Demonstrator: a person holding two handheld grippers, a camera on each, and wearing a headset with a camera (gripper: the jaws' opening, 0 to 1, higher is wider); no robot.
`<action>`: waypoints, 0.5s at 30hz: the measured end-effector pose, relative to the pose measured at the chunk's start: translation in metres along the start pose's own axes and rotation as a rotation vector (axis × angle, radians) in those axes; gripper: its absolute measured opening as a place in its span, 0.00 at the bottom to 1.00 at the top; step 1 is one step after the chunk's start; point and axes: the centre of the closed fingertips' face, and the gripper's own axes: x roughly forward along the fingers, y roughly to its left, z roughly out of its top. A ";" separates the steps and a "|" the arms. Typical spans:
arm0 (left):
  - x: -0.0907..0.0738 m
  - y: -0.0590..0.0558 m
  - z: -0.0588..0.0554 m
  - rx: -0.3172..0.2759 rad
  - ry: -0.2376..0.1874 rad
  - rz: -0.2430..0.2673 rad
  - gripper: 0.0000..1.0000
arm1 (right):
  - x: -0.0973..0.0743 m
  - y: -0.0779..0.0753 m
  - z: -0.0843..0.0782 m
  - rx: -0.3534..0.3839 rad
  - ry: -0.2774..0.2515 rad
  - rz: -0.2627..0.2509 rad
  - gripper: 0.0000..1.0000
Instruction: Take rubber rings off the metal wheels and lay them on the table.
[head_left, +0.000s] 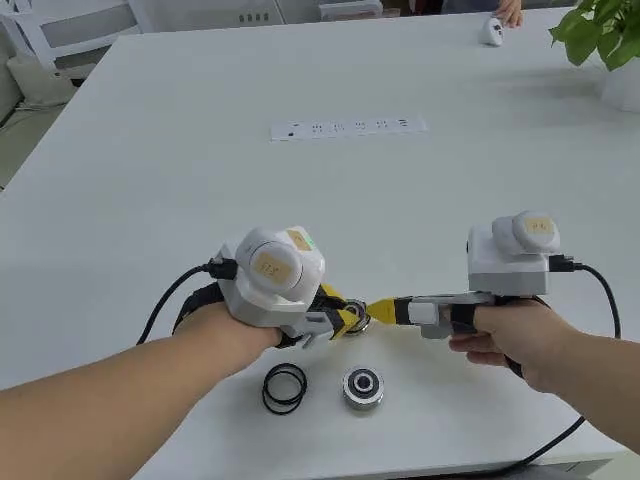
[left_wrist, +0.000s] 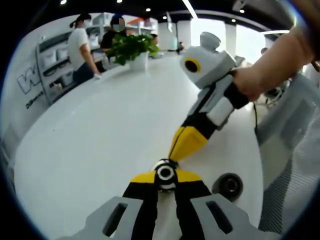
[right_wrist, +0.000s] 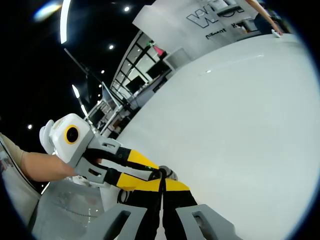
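Note:
A small metal wheel (left_wrist: 165, 173) with a dark rubber ring sits clamped between the yellow fingertips of my left gripper (head_left: 343, 320), just above the table's near edge. My right gripper (head_left: 378, 311) comes in from the right, its jaws pressed together at the wheel's rim (right_wrist: 168, 173), pinching the ring there. In the right gripper view, my right gripper (right_wrist: 161, 179) meets the left gripper's fingers (right_wrist: 131, 160) tip to tip. On the table in front lie loose black rubber rings (head_left: 284, 387) and a second metal wheel (head_left: 362, 388), also seen as the wheel (left_wrist: 229, 186).
The white table (head_left: 300, 200) has a power strip (head_left: 348, 128) set into its middle. A potted plant (head_left: 605, 45) stands at the far right corner, and a small white object (head_left: 492, 32) lies at the far edge by a person's hand. Black cables trail from both grippers.

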 end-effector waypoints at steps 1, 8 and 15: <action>0.000 0.000 0.000 0.000 0.000 0.000 0.12 | 0.000 0.000 0.000 0.000 0.002 0.001 0.00; 0.000 0.000 0.000 0.001 0.000 -0.001 0.12 | 0.001 0.002 0.000 -0.008 0.003 0.011 0.00; 0.000 0.000 0.000 0.002 -0.001 -0.003 0.12 | 0.003 0.005 0.000 -0.007 0.005 0.023 0.00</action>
